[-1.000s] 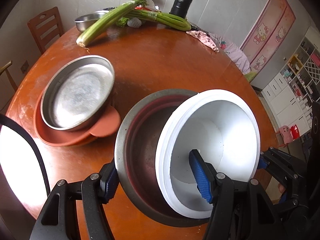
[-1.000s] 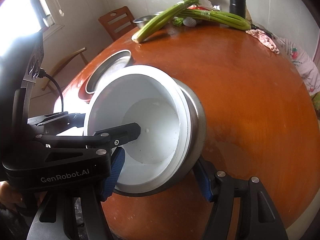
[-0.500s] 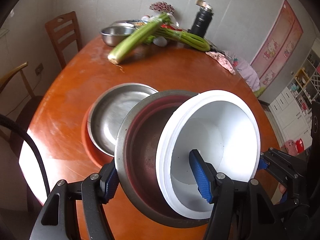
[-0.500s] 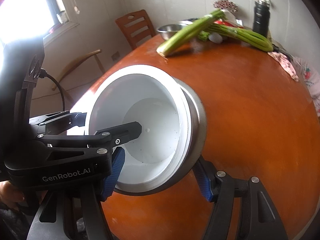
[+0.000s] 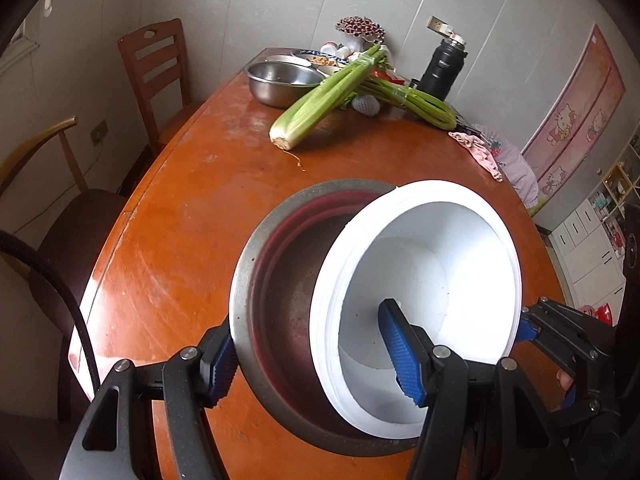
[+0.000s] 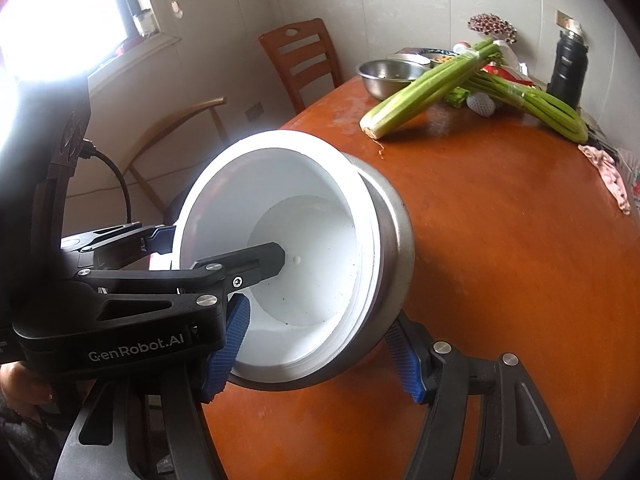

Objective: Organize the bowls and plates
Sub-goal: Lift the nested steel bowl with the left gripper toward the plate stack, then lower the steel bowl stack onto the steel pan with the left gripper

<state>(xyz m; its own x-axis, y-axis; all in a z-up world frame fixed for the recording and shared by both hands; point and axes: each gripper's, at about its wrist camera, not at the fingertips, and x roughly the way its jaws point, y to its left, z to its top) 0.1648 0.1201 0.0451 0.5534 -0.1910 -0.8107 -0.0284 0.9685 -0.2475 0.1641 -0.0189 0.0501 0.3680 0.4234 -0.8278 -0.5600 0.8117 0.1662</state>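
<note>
Left wrist view: the left gripper (image 5: 316, 354) clamps the near side of a nested stack, one blue pad outside the wall of the round stainless-steel basin (image 5: 276, 300) and the other inside the white plastic bowl (image 5: 440, 280) that sits tilted in it, jaws about half spread. The right gripper (image 6: 316, 354) grips the same stack on its opposite side, one pad inside the white bowl's wall and one under the steel rim, jaws narrowly spread. The stack is lifted clear above the round orange-brown wooden table (image 5: 192, 216), near its front edge.

A second ago a shallow steel dish on a terracotta plate lay on the table to the left of the stack; half a second ago it was partly behind the stack, and now it is out of sight. The far clutter looks nearer: a steel mixing bowl (image 5: 280, 80), two bunches of green celery (image 5: 324, 96) and a black flask (image 5: 442, 68).

Right wrist view: white lettering on the left gripper's body reads "GenRobot.AI" (image 6: 136, 350). Print on the flask is too small to read.
</note>
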